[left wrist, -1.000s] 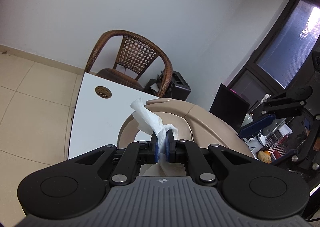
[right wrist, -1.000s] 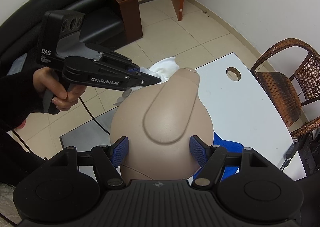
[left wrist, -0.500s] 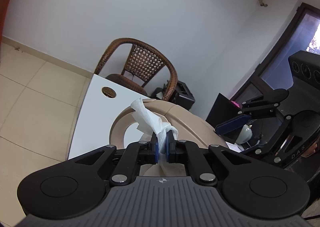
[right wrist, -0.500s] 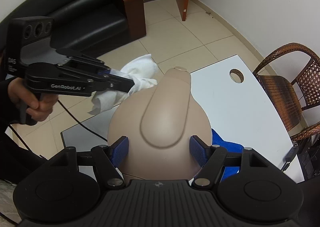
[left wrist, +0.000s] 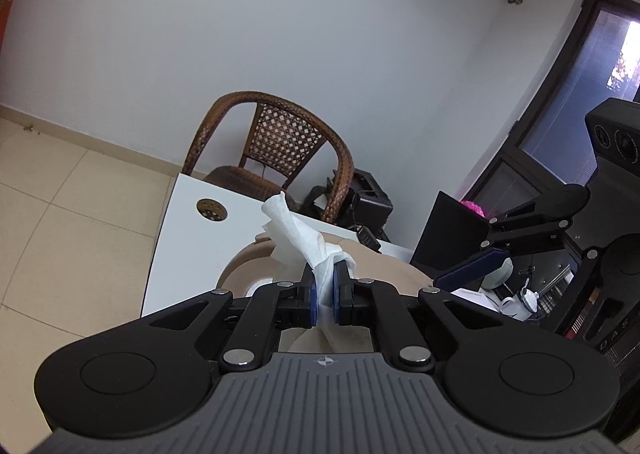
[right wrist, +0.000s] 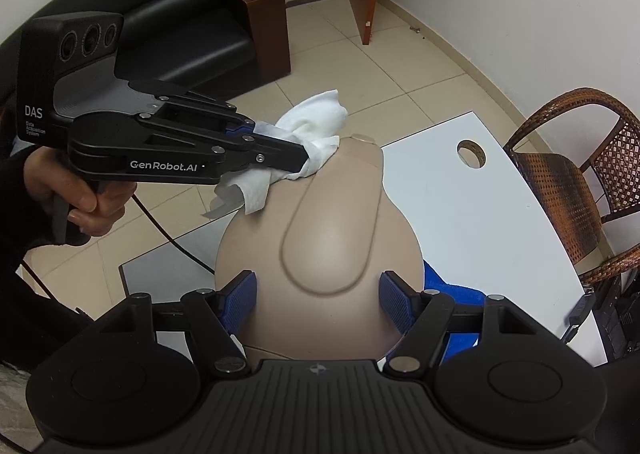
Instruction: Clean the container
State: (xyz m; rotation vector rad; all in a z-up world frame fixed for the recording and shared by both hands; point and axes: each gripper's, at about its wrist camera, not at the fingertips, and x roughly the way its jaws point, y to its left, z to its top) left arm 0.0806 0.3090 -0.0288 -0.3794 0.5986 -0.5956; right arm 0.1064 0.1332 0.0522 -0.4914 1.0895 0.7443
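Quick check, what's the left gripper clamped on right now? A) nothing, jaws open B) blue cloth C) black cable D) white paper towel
D: the left gripper is shut on a crumpled white paper towel, which rests against the top of the beige container that the right gripper grips by its sides.

Plain white walls (left wrist: pixel 280 34), beige tile floor (right wrist: pixel 400 66), wicker chair (left wrist: pixel 280 150) at the white table's (right wrist: pixel 500 214) far edge, black sofa (right wrist: pixel 180 30), dark-framed window (left wrist: pixel 592 94) letting daylight in.
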